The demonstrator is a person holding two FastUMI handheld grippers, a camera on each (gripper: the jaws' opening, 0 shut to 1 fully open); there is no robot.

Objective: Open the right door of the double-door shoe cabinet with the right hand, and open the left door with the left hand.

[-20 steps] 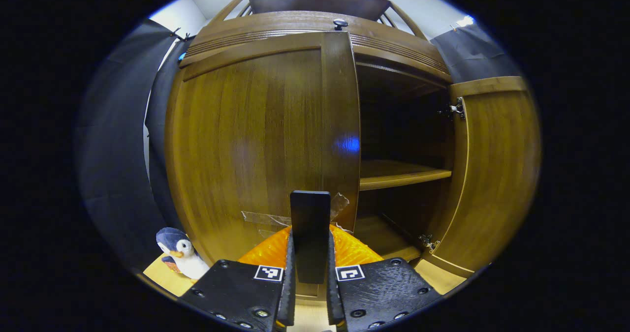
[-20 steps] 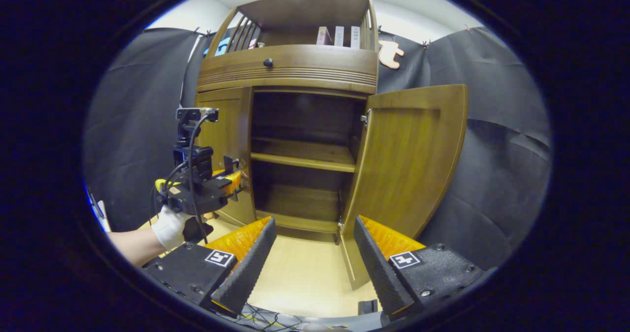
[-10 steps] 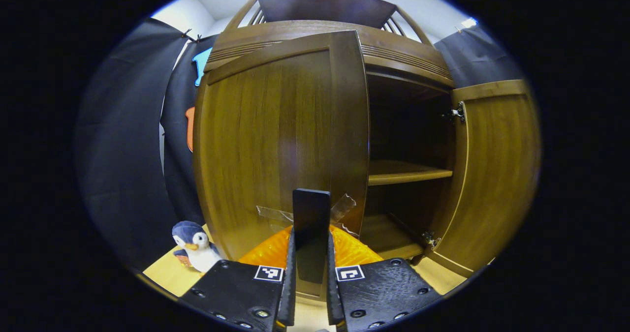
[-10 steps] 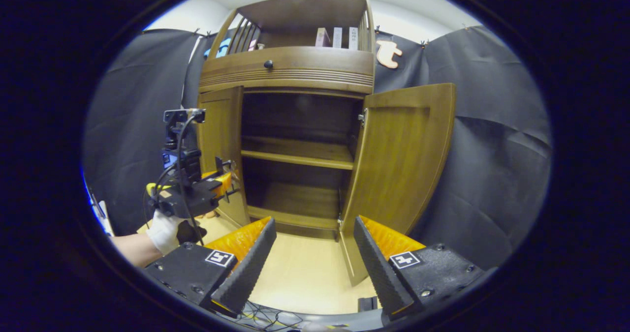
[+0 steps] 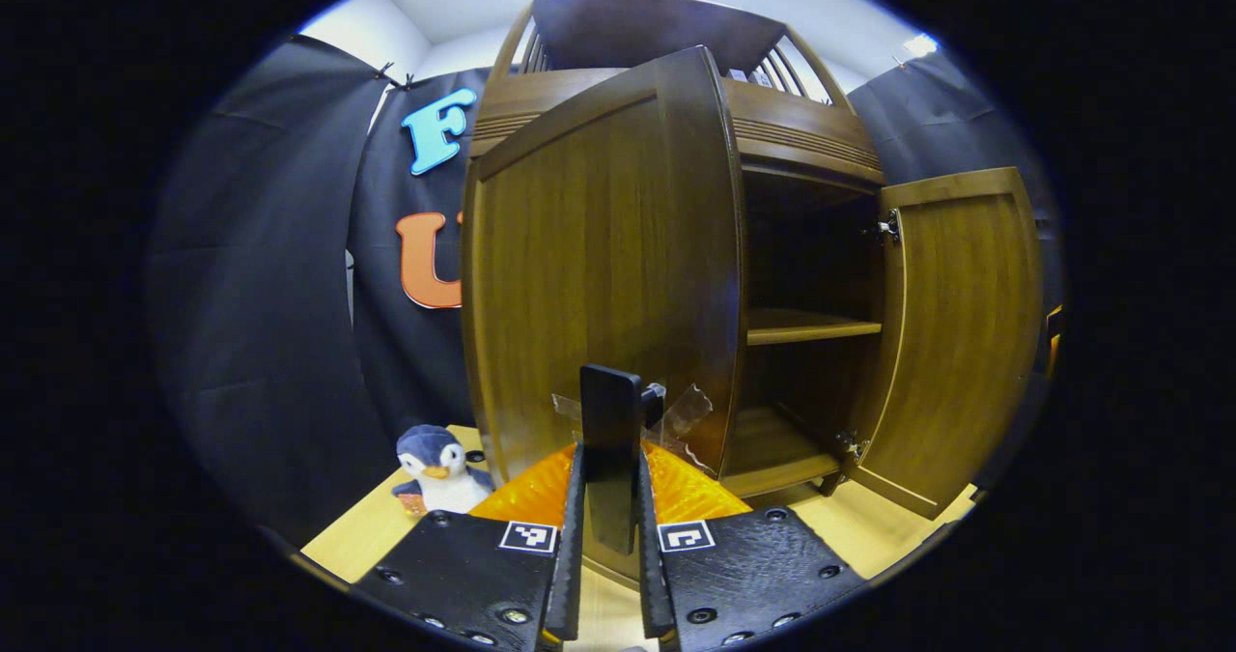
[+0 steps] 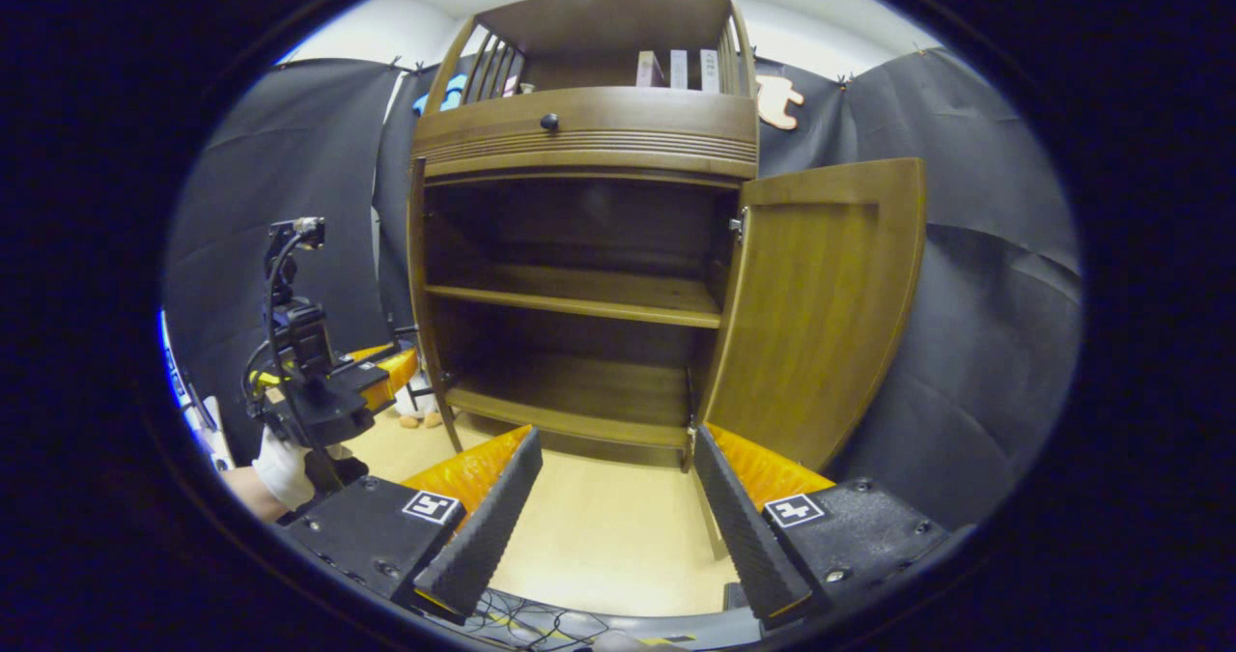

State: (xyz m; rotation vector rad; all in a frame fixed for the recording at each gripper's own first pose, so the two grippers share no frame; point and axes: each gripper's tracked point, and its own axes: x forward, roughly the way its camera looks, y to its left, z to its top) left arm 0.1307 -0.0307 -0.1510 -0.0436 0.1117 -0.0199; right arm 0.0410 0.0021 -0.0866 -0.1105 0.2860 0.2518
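The brown shoe cabinet [image 6: 589, 140] stands with both doors open. In the left gripper view, the left door [image 5: 599, 275] has swung out toward me, and my left gripper [image 5: 610, 483] is shut on the dark flat handle [image 5: 610, 401] taped near its lower edge. The right door [image 5: 956, 333] stands wide open beyond. In the right gripper view, my right gripper [image 6: 615, 439] is open and holds nothing, low in front of the cabinet, apart from the right door [image 6: 821, 304]. The left door [image 6: 418, 275] appears edge-on, with the left gripper [image 6: 381, 367] and a gloved hand [image 6: 280, 459] beside it.
A penguin plush [image 5: 436, 459] sits on the pale floor [image 6: 599, 546] left of the cabinet. Inside are two bare shelves [image 6: 579, 295]. A drawer with a round knob [image 6: 549, 122] and an upper rack with books [image 6: 676, 68] top the cabinet. Cables [image 6: 521, 623] lie near my right gripper.
The left door has swung from nearly closed to wide open, pulled by my left gripper, which moved left with the handle. The right gripper stayed open and barely moved.
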